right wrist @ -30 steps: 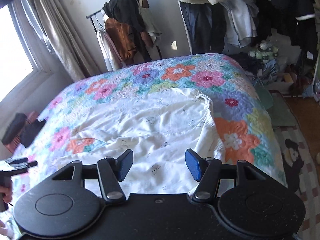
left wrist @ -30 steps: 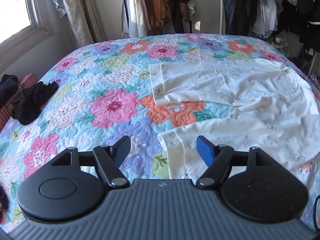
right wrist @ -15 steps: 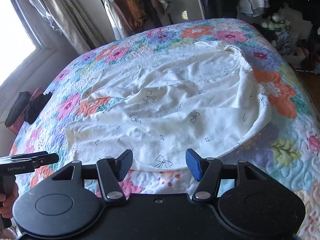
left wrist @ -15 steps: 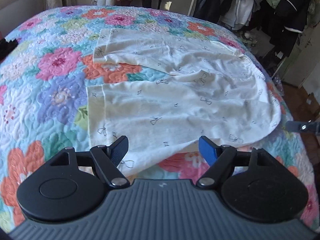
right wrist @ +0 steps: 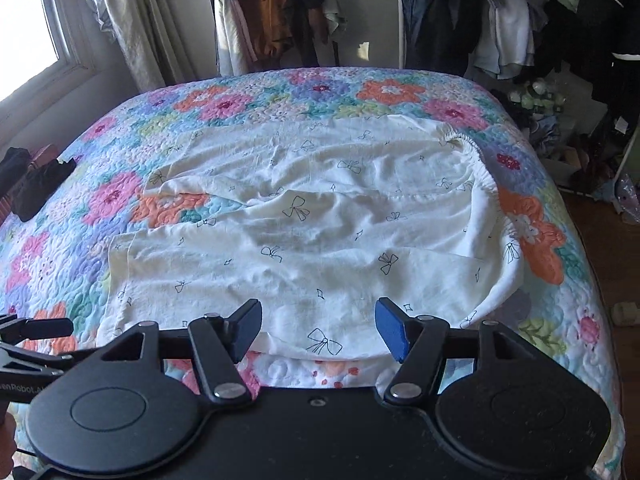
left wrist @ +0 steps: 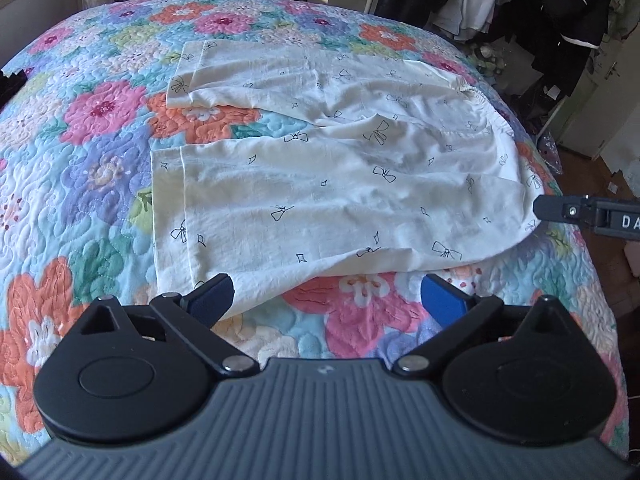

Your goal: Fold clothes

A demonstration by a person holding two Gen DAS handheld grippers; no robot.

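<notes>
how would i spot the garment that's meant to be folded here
Look at the bed's flowered quilt. Spread across its middle lies a pair of cream trousers, legs toward the window side. Small black bow prints and a gathered elastic waist set it apart from the dark clothes at the bed's edge.

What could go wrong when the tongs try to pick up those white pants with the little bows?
1. The white pants lie flat on the puffy flowered quilt, so the open left tongs might pinch quilt too.
2. The right tongs hang over the rumpled near edge and could catch only one layer.
</notes>
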